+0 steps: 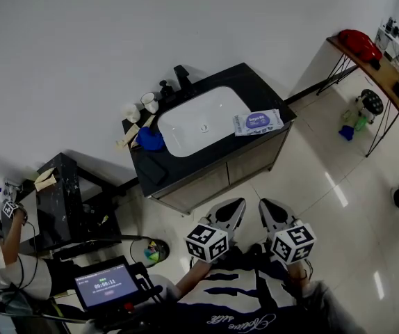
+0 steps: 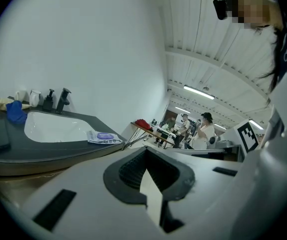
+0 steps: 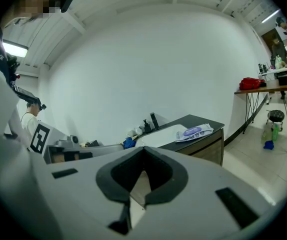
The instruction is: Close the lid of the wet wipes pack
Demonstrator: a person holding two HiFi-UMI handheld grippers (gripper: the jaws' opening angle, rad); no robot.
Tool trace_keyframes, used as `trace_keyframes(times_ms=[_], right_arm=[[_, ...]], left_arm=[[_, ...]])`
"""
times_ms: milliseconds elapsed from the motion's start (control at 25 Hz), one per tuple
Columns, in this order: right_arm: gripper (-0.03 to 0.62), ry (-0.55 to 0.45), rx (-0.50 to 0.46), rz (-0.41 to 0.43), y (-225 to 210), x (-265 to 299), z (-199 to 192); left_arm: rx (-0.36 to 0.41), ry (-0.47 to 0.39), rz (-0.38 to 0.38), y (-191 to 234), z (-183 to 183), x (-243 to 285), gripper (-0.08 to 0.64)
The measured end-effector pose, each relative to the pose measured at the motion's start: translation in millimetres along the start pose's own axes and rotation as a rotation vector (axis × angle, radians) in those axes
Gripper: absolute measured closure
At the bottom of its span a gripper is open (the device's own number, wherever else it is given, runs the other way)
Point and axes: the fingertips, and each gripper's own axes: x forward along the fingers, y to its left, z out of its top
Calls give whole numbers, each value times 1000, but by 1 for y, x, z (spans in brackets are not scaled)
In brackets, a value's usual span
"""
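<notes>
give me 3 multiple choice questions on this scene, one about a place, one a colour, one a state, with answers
1. Where does the wipes pack lie?
A on the floor
B on the counter, right of the sink
C on a chair

2. What colour is the cloth left of the sink?
A red
B blue
C yellow

3. The left gripper and right gripper are:
A shut and empty
B open round the pack
C each holding a cup

Answers: 1 B, the pack lies flat on the black top beside the basin. 2 B, the head view shows it blue. 3 A, each gripper view shows jaw tips together with nothing between, short of the counter.
</notes>
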Motion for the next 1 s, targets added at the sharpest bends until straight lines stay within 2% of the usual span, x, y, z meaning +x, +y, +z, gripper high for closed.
trace_keyframes(times_ms=[600, 1000], right_arm=[[597, 18, 6, 18, -6, -6, 3], [597, 31, 3, 30, -5, 4, 5]], left_arm=[[-11, 15, 30, -8, -3, 5, 560], [-17, 18, 49, 3, 2, 4, 559]])
